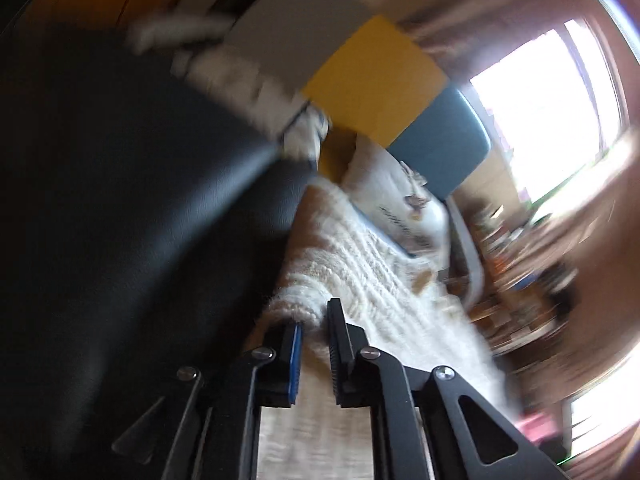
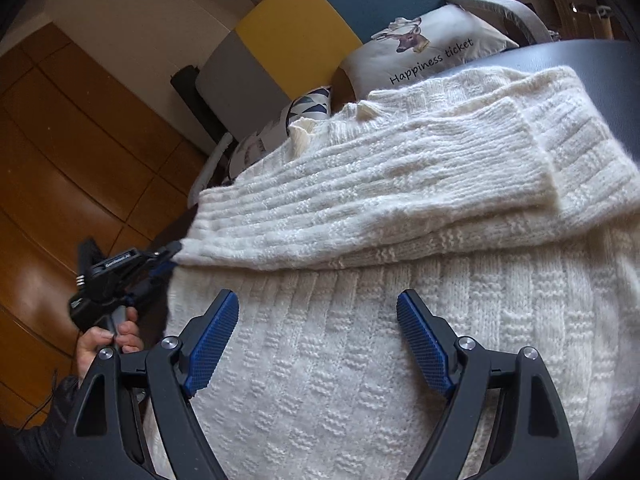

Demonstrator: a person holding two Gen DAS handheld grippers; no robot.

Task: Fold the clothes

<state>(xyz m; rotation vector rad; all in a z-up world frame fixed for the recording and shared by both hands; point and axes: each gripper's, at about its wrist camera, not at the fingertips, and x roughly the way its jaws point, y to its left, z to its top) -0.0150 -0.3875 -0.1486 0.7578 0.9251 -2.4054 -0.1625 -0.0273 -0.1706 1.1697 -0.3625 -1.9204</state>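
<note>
A cream cable-knit sweater [image 2: 380,208] lies on a dark round table [image 2: 592,60], with both sleeves folded across its body. My right gripper [image 2: 318,312] is open and empty, hovering just above the sweater's lower body. My left gripper [image 2: 170,256] is at the sweater's left edge, shut on the folded knit there. In the blurred left wrist view, the left gripper [image 1: 314,320] pinches the sweater [image 1: 360,264] edge between its nearly closed pads.
A yellow, grey and blue sofa [image 2: 304,24] stands behind the table, with a deer-print "Happiness ticket" cushion [image 2: 424,52] and a triangle-pattern cushion [image 2: 304,108]. Wooden floor [image 2: 60,160] lies to the left. A bright window [image 1: 548,108] shows in the left wrist view.
</note>
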